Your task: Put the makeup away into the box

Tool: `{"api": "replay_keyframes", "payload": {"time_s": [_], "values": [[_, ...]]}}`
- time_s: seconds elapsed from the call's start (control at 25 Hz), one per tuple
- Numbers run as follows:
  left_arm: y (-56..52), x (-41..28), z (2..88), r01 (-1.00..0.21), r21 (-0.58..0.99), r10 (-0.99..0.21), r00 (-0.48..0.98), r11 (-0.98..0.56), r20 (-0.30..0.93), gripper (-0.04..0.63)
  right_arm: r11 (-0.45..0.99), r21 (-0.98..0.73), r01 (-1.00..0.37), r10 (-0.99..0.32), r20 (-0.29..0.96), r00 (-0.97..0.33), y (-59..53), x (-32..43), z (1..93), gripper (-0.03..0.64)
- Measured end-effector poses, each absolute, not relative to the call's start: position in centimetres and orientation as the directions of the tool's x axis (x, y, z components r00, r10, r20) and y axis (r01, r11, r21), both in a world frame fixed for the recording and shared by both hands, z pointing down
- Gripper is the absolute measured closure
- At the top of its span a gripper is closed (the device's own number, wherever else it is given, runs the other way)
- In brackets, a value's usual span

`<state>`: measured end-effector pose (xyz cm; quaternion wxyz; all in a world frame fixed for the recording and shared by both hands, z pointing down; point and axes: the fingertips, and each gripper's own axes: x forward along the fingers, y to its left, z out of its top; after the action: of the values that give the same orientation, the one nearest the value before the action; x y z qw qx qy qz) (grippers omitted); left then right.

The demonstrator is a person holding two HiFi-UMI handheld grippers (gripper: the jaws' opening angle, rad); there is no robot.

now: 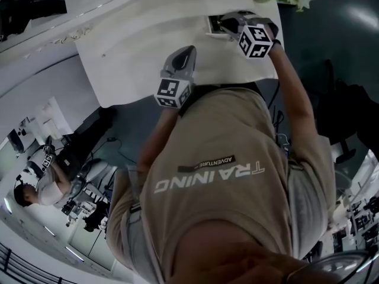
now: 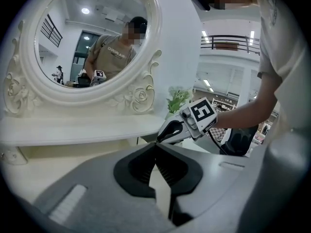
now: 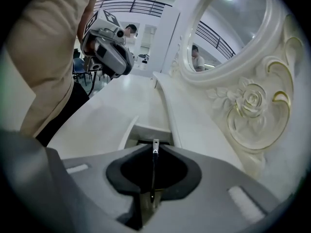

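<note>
The right gripper (image 3: 154, 147) is closed on a thin metal makeup tool (image 3: 153, 171), which stands upright between the two jaws. Just ahead of the jaws lies the white box (image 3: 127, 132), open at the top and dark inside. The box sits on the dressing table (image 1: 148, 46), near its right edge and close to the raised ledge at the back. It cannot be told if the tool touches the box. Above the ledge stands the oval mirror (image 3: 228, 28) with a carved rose on its frame. The left gripper (image 2: 156, 145) is closed and empty, over the table's front edge. A green plant (image 2: 179, 100) stands at the back right corner.
</note>
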<state>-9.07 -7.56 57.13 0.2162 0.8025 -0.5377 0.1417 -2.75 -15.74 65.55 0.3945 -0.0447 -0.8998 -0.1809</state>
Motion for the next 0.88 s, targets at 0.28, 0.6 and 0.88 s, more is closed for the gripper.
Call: {"api": "replay_keyframes", "payload": {"time_s": [0.28, 0.6, 0.88], "values": [[-7.7, -8.5, 57.3, -0.926, 0.168, -0.795, 0.376, -0.338, 0.476, 0.592, 0.929, 0.296, 0.221, -0.068, 0.724, -0.686, -15.7, -2.2, 65.5, 0.568], [-8.6, -7.4, 57.3, -0.912, 0.133, -0.77, 0.401, -0.389, 0.496, 0.592, 0.94, 0.289, 0.178, -0.076, 0.689, -0.72, -15.7, -1.9, 64.2, 0.526], [-10.0, -7.1, 58.2, -0.894, 0.119, -0.748, 0.429, -0.432, 0.506, 0.592, 0.986, 0.164, -0.027, -0.121, 0.594, -0.795, -15.5, 1.7, 61.4, 0.522]]}}
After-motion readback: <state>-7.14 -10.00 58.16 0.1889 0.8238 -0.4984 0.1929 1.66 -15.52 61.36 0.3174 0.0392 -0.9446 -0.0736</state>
